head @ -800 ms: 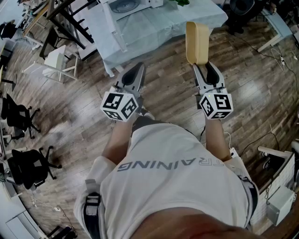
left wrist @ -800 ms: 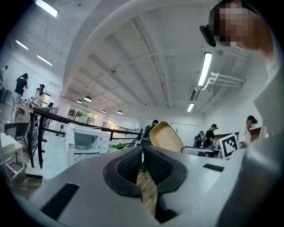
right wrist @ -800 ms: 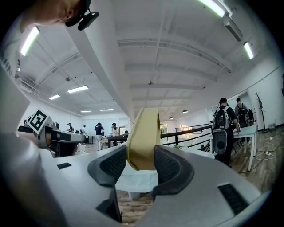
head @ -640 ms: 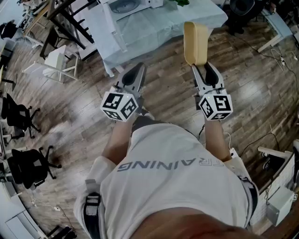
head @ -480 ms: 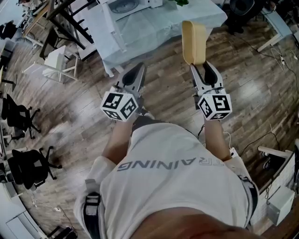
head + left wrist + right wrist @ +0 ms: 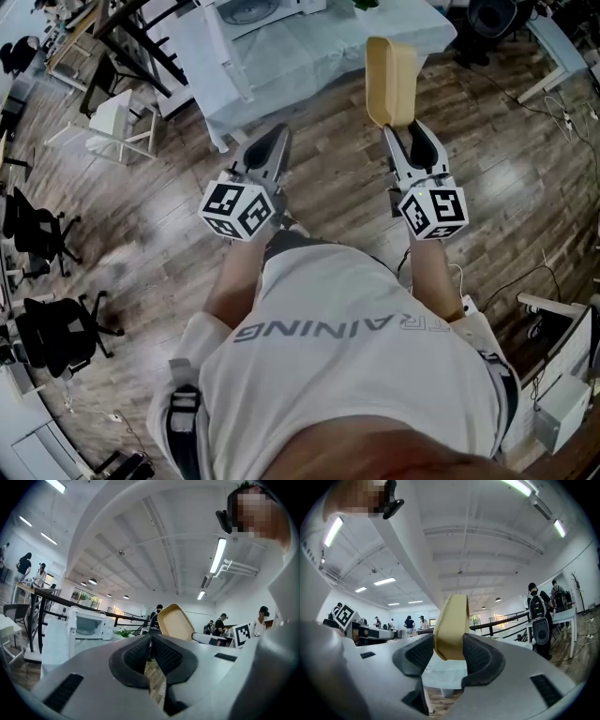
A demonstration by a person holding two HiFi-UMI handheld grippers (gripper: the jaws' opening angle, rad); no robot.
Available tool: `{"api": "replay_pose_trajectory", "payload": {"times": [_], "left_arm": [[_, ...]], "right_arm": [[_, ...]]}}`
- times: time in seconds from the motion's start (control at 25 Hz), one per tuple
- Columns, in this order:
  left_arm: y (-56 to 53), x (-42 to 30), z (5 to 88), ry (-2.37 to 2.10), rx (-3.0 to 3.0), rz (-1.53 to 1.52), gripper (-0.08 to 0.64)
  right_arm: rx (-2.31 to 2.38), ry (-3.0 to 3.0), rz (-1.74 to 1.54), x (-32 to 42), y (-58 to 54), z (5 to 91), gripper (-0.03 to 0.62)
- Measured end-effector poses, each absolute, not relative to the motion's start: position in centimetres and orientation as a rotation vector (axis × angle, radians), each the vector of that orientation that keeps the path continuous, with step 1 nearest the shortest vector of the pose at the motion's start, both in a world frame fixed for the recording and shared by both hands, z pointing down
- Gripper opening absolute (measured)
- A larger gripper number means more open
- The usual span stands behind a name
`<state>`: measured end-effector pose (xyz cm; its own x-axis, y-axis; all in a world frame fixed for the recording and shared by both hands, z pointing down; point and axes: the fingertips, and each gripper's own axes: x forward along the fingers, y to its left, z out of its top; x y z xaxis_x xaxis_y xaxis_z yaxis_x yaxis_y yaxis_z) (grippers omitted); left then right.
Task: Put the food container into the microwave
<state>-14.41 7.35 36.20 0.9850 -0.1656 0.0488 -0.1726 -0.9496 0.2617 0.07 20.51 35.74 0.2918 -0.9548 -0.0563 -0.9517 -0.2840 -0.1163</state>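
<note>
A tan food container (image 6: 391, 80) stands on its edge between the pads of my right gripper (image 6: 405, 127), which is shut on its lower rim. In the right gripper view the container (image 6: 452, 627) rises straight up from the right gripper (image 6: 449, 651). My left gripper (image 6: 270, 134) is level beside it, shut and holding nothing; in the left gripper view the left gripper (image 6: 151, 641) has its pads meeting at the tips. The white microwave (image 6: 91, 625) sits on a cloth-covered table (image 6: 309, 56) ahead, its top (image 6: 253, 9) just inside the head view. The container (image 6: 176, 623) also shows to the right in the left gripper view.
Black office chairs (image 6: 47, 234) stand at the left on the wood floor. A white frame stool (image 6: 117, 127) and a black rack (image 6: 141, 37) stand left of the table. Cables (image 6: 553, 122) lie on the floor at the right. Several people stand far off.
</note>
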Motion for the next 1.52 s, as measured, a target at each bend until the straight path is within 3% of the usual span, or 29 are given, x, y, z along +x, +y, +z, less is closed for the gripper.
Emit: {"api": "replay_pose_trajectory", "payload": {"times": [0.56,1.52], "left_arm": [[7.0,-13.0,36.7,-0.297,2.864,0.078,0.043],[1.6,-1.4,37.9,-0.189,2.822,0.089,0.043]], "right_arm": [[-2.381,1.799,-0.09,1.2,22.5,37.3,0.209],[-2.417,1.784,-0.132,11.0,17.5,38.4,0.209]]}}
